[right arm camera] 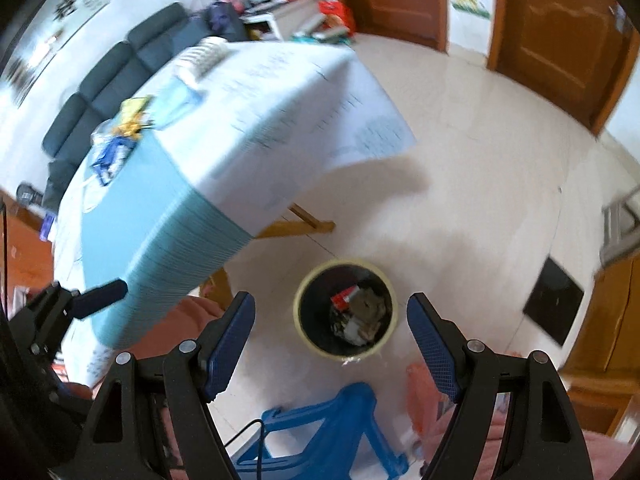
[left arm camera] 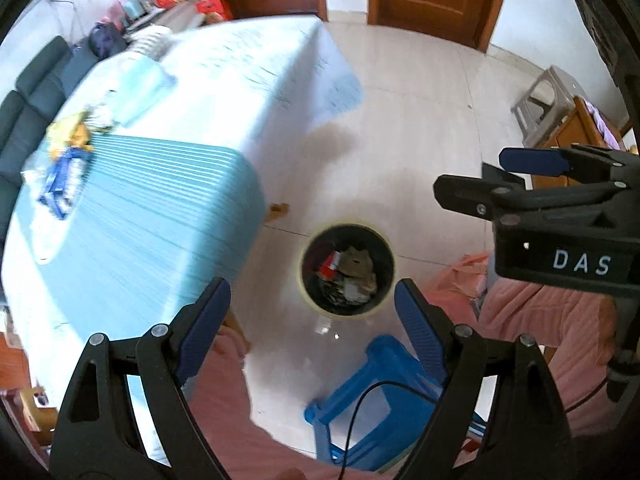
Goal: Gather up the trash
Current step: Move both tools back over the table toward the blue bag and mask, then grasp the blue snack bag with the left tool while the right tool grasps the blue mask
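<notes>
While poised above the trash bin point(left arm camera: 347, 270), left gripper point(left arm camera: 312, 324) and right gripper point(right arm camera: 331, 342) gape wide, empty.

Both views are bright with soft daylight. The counter point(left arm camera: 132, 208) and the back of the room smear with motion blur; the claws stay sharp. A soft shadow lies on the pale floor point(right arm camera: 480, 184) under the cloth's corner. Fisheye bending darkens the corners.

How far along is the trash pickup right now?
Done: the bin on the floor already holds wrappers. In hand: nothing; the left gripper and right gripper are open and empty. Left: a pile of wrappers on the table.
</notes>
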Tool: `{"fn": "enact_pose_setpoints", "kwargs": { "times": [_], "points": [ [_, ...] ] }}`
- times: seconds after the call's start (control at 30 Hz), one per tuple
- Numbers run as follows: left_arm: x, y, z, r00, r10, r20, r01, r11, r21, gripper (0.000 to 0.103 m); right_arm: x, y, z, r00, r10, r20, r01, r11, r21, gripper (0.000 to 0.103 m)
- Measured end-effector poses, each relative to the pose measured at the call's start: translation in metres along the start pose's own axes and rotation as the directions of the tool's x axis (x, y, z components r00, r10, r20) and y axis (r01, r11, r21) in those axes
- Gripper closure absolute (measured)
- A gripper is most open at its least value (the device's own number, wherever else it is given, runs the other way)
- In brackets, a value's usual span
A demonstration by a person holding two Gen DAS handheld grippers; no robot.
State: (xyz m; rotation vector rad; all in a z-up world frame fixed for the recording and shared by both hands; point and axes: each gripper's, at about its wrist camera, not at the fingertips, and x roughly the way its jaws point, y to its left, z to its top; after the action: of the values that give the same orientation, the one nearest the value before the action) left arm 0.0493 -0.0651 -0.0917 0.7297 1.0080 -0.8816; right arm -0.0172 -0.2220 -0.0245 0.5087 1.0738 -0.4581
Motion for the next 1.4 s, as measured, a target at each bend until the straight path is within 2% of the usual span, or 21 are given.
{"fn": "enact_pose_setpoints", "kwargs": {
  "times": [0.1,0.43,0.63,0.77,0.87,1.0,1.3,1.4],
  "points": [
    [-0.021,0.030,0.001,0.999,0.029,0.022,-0.028,0.999,-0.041,0.022,-0.014,0.029,0.014,0.999,0.043,0.018,-0.042,0.998,-0.053,0.023],
    [-0.084,0.147,-0.001,0.995,0.059,0.086,-0.039,0.975,-0.221,0.022,-0.035,0.118,0.067,0.990,0.130,0.052,-0.118,0.975,-0.186,0.023],
    [-0.102,0.212,0.005,0.986,0.126,0.113,-0.090,0.957,-0.276,0.022,-0.034,0.160,0.115,0.982,0.154,0.106,-0.118,0.951,-0.286,0.023],
    [-0.103,0.255,0.010,0.984,0.138,0.111,-0.099,0.949,-0.299,0.022,-0.023,0.180,0.149,0.977,0.174,0.122,-0.124,0.933,-0.339,0.023],
    [-0.095,0.279,0.019,0.986,0.127,0.110,-0.090,0.951,-0.296,0.022,-0.004,0.195,0.174,0.976,0.189,0.113,-0.132,0.913,-0.387,0.023],
    [-0.068,0.308,0.034,0.994,0.063,0.090,-0.033,0.954,-0.299,0.022,0.034,0.211,0.202,0.979,0.183,0.089,-0.124,0.884,-0.450,0.023],
    [0.006,0.359,0.068,0.998,0.060,-0.007,-0.059,0.960,-0.273,0.022,0.125,0.225,0.251,0.992,0.120,0.050,-0.071,0.825,-0.561,0.023],
    [0.028,0.376,0.080,0.999,0.022,-0.025,-0.028,0.954,-0.298,0.022,0.147,0.229,0.260,0.994,0.104,0.037,-0.062,0.801,-0.595,0.023]
  ]
}}
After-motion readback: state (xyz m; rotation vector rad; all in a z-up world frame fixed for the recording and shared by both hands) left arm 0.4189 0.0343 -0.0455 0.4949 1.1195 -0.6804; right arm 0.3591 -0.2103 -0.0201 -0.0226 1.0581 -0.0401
